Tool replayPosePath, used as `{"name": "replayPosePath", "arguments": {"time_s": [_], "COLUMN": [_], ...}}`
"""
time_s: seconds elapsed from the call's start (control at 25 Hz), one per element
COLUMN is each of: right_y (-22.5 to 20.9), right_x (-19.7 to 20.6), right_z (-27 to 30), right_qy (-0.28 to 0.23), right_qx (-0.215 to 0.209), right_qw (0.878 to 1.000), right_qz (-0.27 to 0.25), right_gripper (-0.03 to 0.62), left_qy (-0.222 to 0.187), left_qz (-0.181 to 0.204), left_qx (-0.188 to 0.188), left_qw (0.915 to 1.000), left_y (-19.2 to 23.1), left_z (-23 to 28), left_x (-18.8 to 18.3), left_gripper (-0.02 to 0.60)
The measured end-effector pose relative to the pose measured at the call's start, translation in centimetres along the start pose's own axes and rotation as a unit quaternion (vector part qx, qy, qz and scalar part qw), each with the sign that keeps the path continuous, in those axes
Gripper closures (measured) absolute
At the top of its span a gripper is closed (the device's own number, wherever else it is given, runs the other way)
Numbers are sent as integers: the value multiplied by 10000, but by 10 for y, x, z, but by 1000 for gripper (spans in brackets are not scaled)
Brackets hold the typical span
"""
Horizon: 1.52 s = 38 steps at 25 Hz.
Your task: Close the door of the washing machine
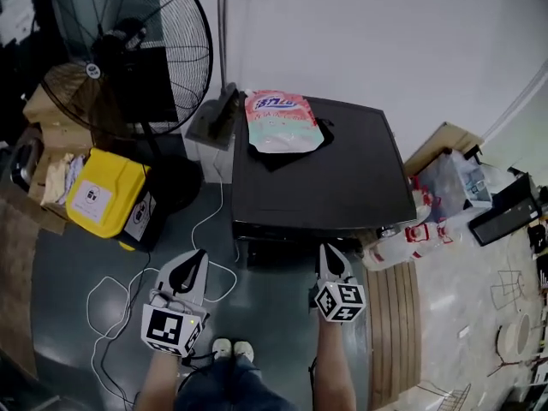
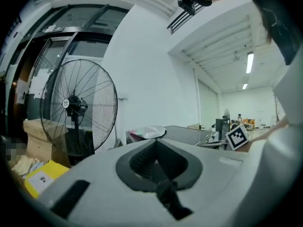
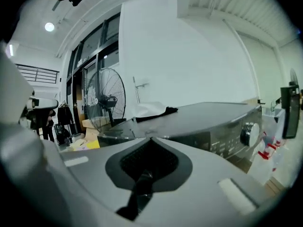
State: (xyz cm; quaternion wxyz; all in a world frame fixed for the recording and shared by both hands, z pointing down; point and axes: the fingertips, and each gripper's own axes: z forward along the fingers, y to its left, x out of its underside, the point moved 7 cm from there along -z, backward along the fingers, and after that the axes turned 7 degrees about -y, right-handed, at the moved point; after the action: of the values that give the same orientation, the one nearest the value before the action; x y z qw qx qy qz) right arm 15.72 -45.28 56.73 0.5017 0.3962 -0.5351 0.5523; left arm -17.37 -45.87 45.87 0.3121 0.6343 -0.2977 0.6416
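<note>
Since both grippers hang in front of the washing machine (image 1: 342, 178) with nothing in them, the step in hand looks like the approach to the door. The left gripper (image 1: 193, 259) has its jaws pressed together, tips meeting, nothing between them, and it sits just off the machine's front left corner. The right gripper (image 1: 330, 255) likewise stands closed and empty, before the middle of the front edge. The door itself belongs on the front face, below the front edge of the dark top. The head view looks almost straight down on that top, so the door barely shows. A dark piece (image 1: 257, 252) jutting out under the front edge near the left corner may be the door standing ajar, but I cannot be sure. In the right gripper view the control panel and its knob (image 3: 248, 134) run plainly along the front.

To do this well, I judge closed jaws are right: a door wants a push, not a pinch. Bring one gripper to the door's outer face near its free edge, far from the hinge, and press steadily toward the machine until the latch catches. Keep the other gripper out of the gap. Mind the cable (image 1: 210, 221) looping on the floor by the front left corner, and leave the detergent pouch (image 1: 281, 122) at the top's back left corner alone
</note>
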Motion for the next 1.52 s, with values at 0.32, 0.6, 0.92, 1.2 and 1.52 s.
{"name": "replayPosePath", "arguments": {"time_s": [0.32, 0.6, 0.92, 1.2, 1.52], "right_y": [18, 37, 54, 64, 67], "right_x": [-98, -167, -207, -202, -204], "right_z": [-27, -54, -76, -83, -90], "right_qy": [-923, -1579, -2062, -2039, -2065], "right_qx": [-80, -202, -239, -279, -169], "right_qw": [9950, 9843, 9745, 9751, 9752], "right_qz": [-372, -756, -852, -829, -779], "right_gripper": [586, 586, 586, 588, 588], "left_qy": [-763, -1344, -1419, -1317, -1280], "left_qz": [293, 666, 765, 744, 745], "left_qx": [100, 289, 233, 263, 227], "left_qw": [9966, 9883, 9866, 9881, 9887], "left_y": [-4, -18, -26, -32, -33], "left_z": [19, 33, 29, 21, 8], "left_x": [-64, -125, -145, -139, -138], "left_gripper": [574, 574, 574, 574, 574]}}
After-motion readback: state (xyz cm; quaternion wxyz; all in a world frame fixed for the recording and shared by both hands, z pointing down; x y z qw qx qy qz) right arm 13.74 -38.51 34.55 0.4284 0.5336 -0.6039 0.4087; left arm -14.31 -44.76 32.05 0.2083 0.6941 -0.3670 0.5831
